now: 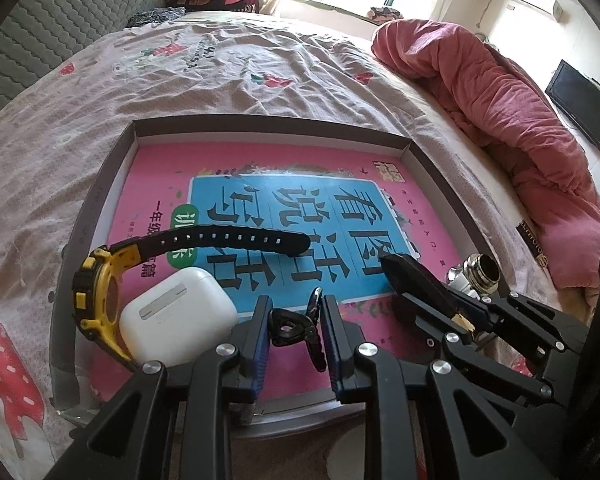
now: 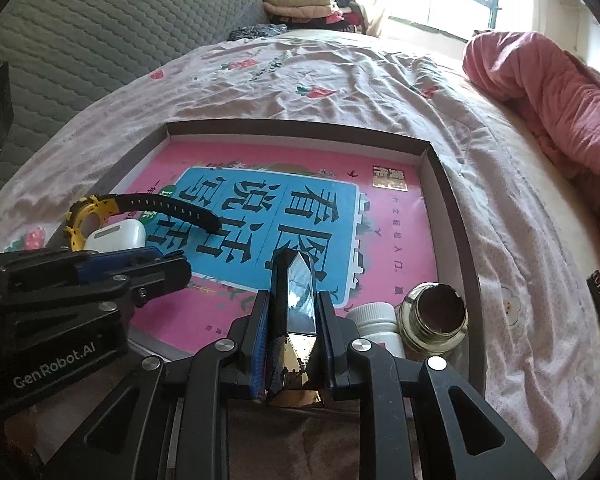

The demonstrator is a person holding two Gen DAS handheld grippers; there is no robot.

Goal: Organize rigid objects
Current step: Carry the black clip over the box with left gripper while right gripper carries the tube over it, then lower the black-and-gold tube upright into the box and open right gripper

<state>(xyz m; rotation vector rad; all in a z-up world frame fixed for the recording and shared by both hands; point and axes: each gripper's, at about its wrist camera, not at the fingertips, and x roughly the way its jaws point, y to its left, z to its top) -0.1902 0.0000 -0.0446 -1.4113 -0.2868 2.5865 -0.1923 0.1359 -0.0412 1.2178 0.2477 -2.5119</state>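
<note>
left gripper (image 1: 296, 324) clamps a small black clip (image 1: 298, 326), lower centre, above the tray (image 1: 268, 124) | right gripper (image 2: 294, 320) clamps a black faceted bottle (image 2: 296, 300), lower centre | beside: white earbud case (image 1: 176, 312) touching yellow watch (image 1: 96, 300), lower left; white bottle (image 2: 374, 320) and metal-necked bottle (image 2: 436, 312), lower right | around: pink book (image 1: 180, 160) lining tray, bed (image 1: 220, 72), red quilt (image 1: 500, 88)

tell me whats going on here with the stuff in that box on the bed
A person with two handheld grippers is sorting small items into a shallow grey cardboard box lined with a pink picture book. The left gripper is shut on a small black clip; the right gripper is shut on a faceted black-and-gold bottle. A yellow-and-black wristwatch, white earbud case, white jar and silver metal cap already lie inside.
</note>
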